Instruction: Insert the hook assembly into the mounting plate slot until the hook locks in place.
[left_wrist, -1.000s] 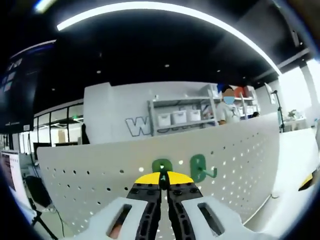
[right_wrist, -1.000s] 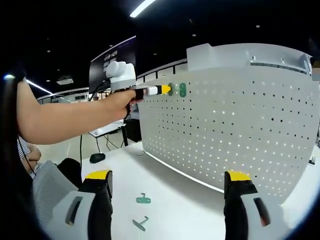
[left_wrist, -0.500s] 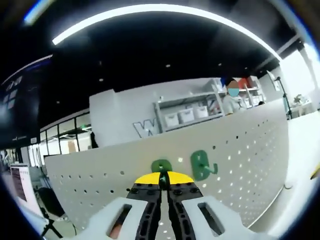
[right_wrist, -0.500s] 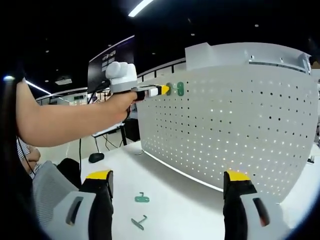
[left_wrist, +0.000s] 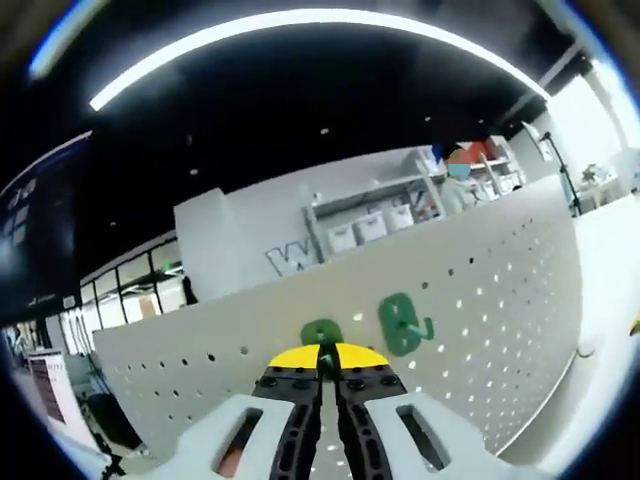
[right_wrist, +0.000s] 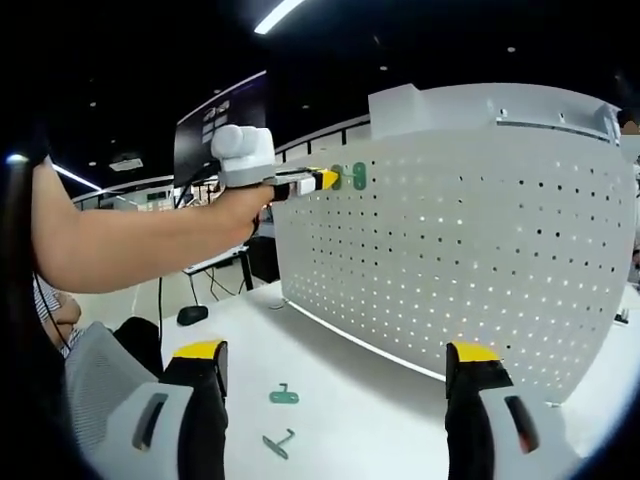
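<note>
A white perforated mounting plate (left_wrist: 500, 300) (right_wrist: 480, 250) stands upright on the table. Near its top edge, my left gripper (left_wrist: 322, 352) (right_wrist: 326, 179) is shut on a green hook (left_wrist: 322, 333), which is pressed against the plate. A second green hook (left_wrist: 402, 322) (right_wrist: 358, 176) hangs on the plate just to the right of it. In the right gripper view, my right gripper (right_wrist: 335, 365) stands open low over the table, with nothing between its jaws. Two loose green hook parts (right_wrist: 283, 396) (right_wrist: 276, 440) lie on the white table (right_wrist: 370, 410) between its jaws.
A person's bare arm (right_wrist: 140, 240) reaches across from the left and holds the left gripper. Behind the plate are white shelves with bins (left_wrist: 365, 228) and another person. A dark monitor (right_wrist: 215, 125) hangs behind the plate's left end.
The left gripper view has tilted and shifted slightly, with the plate's top edge now more slanted. The gripper stays shut on the hook at the plate. The right gripper has not moved.
</note>
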